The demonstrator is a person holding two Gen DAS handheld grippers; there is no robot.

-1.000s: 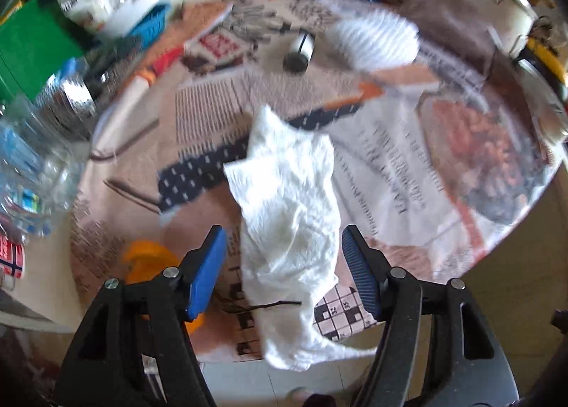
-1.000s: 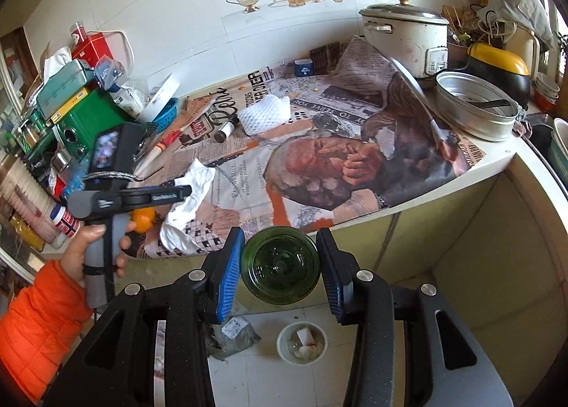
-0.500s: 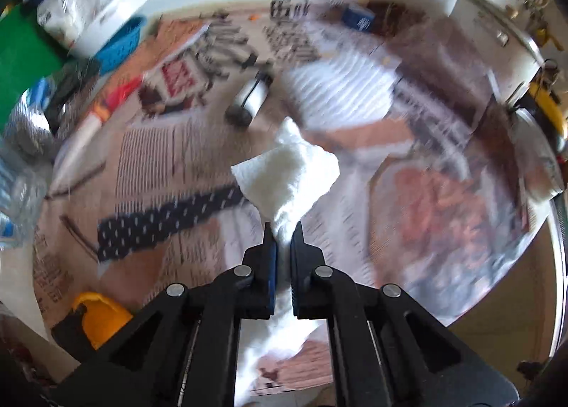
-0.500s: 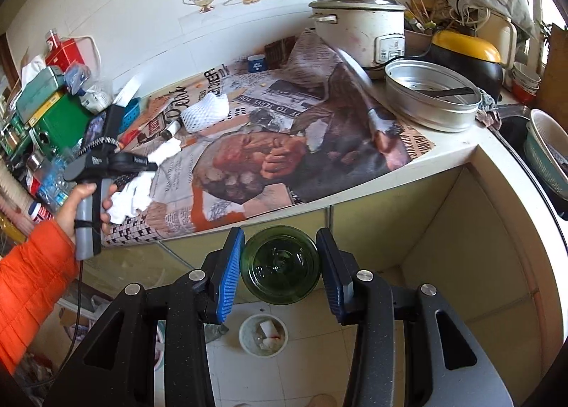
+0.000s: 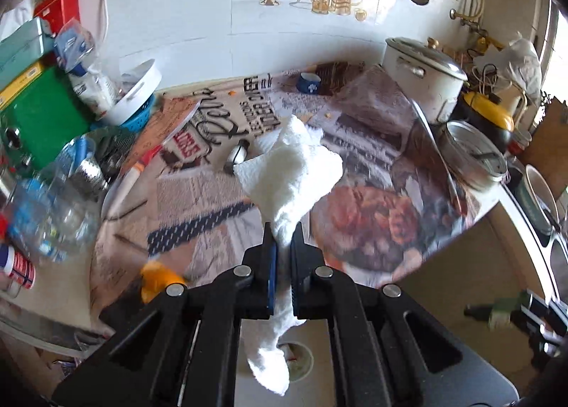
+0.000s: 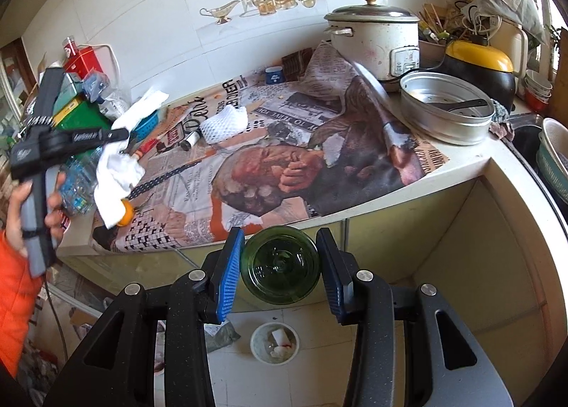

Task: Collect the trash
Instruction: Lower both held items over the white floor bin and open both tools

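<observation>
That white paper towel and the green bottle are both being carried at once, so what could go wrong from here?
1. The left gripper pinches only a narrow waist of the paper towel; its loose tail hangs low and could snag or tear free.
2. The green bottle sits between the right gripper pads by its round glass sides and might slip, falling to the tiled floor.
3. The trash bowl on the floor is a small target, so drops may miss.
</observation>
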